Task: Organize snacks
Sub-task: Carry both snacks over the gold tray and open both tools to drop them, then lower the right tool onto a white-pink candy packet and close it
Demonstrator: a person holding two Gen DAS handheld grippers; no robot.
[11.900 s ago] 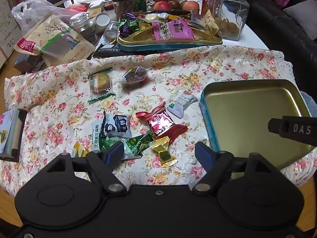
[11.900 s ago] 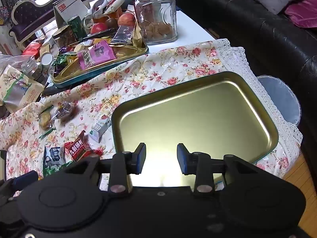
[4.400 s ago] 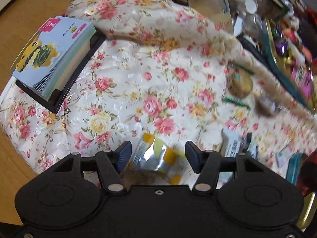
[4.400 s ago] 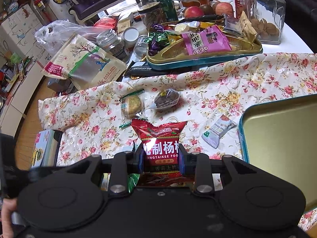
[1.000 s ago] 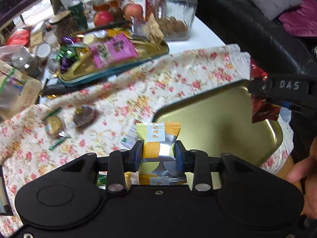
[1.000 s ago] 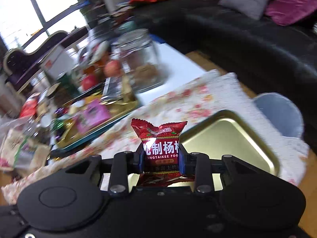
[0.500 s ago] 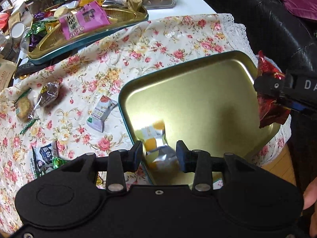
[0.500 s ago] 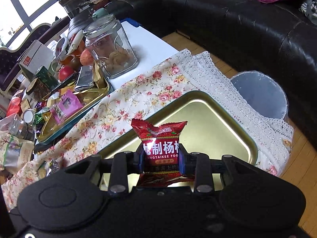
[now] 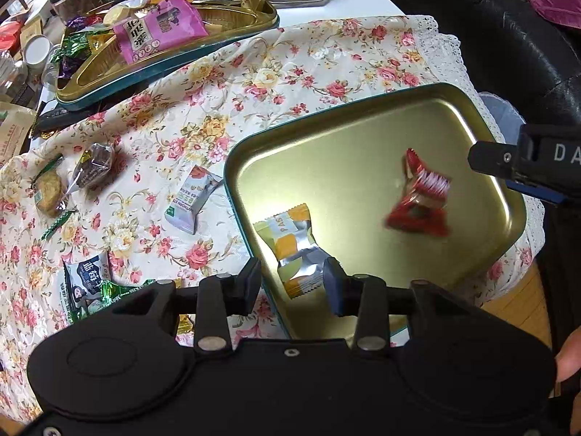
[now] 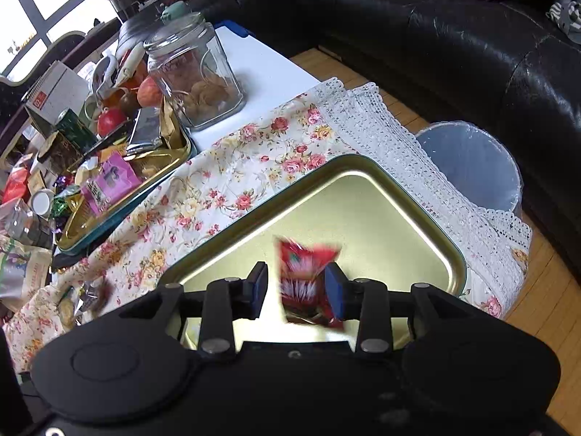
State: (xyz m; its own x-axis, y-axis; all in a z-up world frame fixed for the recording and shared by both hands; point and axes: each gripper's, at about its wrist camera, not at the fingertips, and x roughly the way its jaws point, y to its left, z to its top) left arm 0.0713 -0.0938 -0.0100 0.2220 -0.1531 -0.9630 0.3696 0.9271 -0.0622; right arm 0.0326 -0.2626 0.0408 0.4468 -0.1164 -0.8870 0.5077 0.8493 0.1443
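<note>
Fingers of both the left gripper (image 9: 292, 285) and right gripper (image 10: 296, 292) spread apart, having just released a yellow snack (image 9: 292, 245) and red packet (image 9: 419, 201) into the gold tray (image 9: 363, 138), two sorted.

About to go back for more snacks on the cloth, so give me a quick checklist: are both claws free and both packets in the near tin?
1. Left claw open: ok, nothing gripped.
2. Right claw open: ok, jaws apart.
3. Yellow packet in the tin: ok, lying flat near its left rim.
4. Red packet settled: not ok, blurred over the tin, apparently mid-drop.
5. Red packet clear of the right claw: cannot tell, it shows between the jaws in the right wrist view.
6. Snacks left on the cloth: ok, white packet and dark packet lie free.
</note>
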